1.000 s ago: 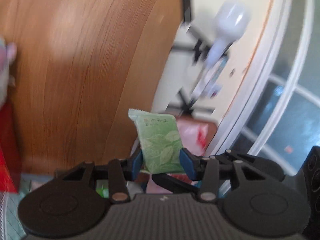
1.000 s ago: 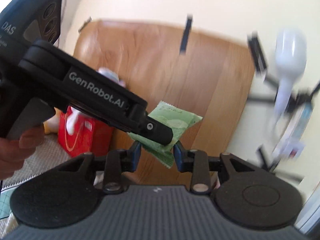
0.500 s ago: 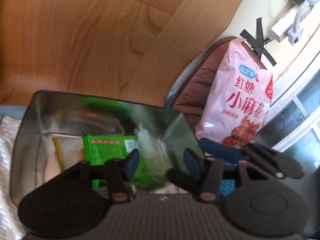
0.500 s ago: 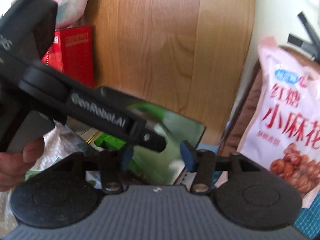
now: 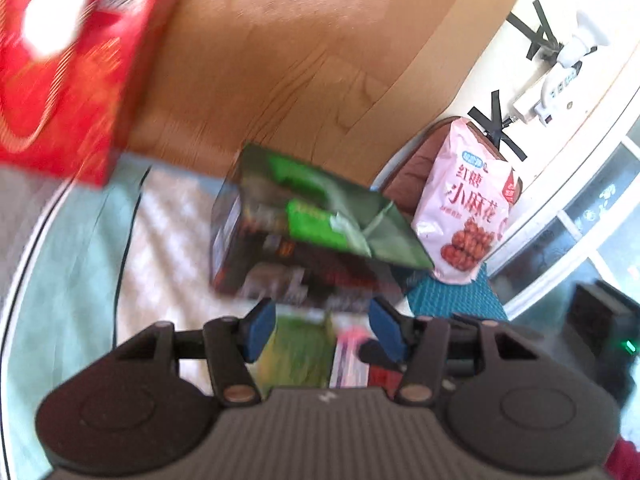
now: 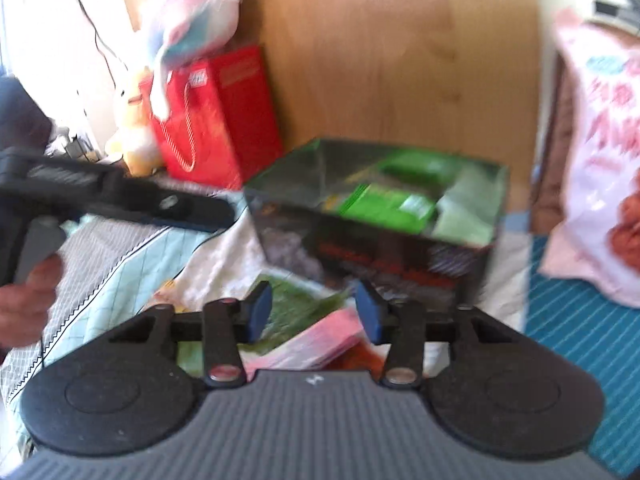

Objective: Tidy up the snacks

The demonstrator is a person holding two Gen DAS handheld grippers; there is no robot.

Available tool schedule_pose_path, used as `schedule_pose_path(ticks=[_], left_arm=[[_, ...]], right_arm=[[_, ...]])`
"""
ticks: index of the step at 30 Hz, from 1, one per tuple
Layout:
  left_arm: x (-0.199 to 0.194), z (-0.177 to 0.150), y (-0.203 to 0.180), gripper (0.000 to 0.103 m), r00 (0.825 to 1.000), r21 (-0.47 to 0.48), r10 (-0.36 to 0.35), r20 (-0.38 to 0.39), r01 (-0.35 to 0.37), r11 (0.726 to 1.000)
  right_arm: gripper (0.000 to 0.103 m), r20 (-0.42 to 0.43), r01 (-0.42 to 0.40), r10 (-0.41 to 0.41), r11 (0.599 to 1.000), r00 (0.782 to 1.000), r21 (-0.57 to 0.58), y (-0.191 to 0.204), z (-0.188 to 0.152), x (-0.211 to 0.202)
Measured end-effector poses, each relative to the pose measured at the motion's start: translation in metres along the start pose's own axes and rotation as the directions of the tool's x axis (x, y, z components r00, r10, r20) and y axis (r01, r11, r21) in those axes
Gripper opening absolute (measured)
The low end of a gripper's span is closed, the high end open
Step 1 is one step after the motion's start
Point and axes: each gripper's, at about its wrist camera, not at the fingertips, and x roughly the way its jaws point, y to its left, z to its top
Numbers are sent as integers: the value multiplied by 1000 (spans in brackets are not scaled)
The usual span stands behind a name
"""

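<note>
Left wrist view: left gripper [image 5: 322, 330] poised low over a patterned cloth [image 5: 172, 248], blue pads [image 5: 260, 330] apart and closing, nothing pinched between them. Beneath the gap, blurred, a green packet [image 5: 296, 354] and a pink packet [image 5: 350, 360] lying loose on the cloth. Just beyond the fingertips, an open box [image 5: 280, 276] with shiny inner walls and a dark printed side; inside it a bright green snack pack [image 5: 316, 224] with a paler green pack beside it. Right of the box, a pink snack bag [image 5: 468, 204] with red lettering standing upright on a teal mat [image 5: 452, 300], propped against a brown cushion [image 5: 416, 164]. Upper left, a red gift box [image 5: 68, 76], heavily blurred. Behind everything, a wooden panel [image 5: 300, 52]; far right, a white power strip [image 5: 552, 92] on the wall.

Right wrist view: right gripper [image 6: 312, 312] likewise released, jaws closing with nothing clamped. Below its pads, the same green packet [image 6: 296, 304] and pink packet [image 6: 316, 344] lying loose. Straight ahead, near the fingertips, the open box [image 6: 360, 248], green snack pack [image 6: 384, 204] lying inside. At left, the left gripper [image 6: 192, 210] reaching in from the side, a hand [image 6: 28, 300] on its handle. Farther back, the red gift box [image 6: 216, 120] with a plush toy [image 6: 132, 136] beside it and a pastel soft toy [image 6: 196, 28] above. Pink snack bag [image 6: 596, 168] at the right edge, blurred.
</note>
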Motion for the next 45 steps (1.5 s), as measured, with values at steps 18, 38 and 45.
schedule_pose_path(ticks=[18,38,45], left_arm=[[-66,-58,67,49,998,-201,-19,53,29,979],[-53,-108,-6,58,983,-32,-169,-74,167,985],[-47,-133,-23,62,983,31,-130,-131,135,990]], right_arm=[[60,-81,-10,-13,958,997,-288,86,-52,-13],[54,-80,19,-52,929,995,-370,85,-145,-94],[56,-27,-15,8,961,1000,-274,82,-164,-99]])
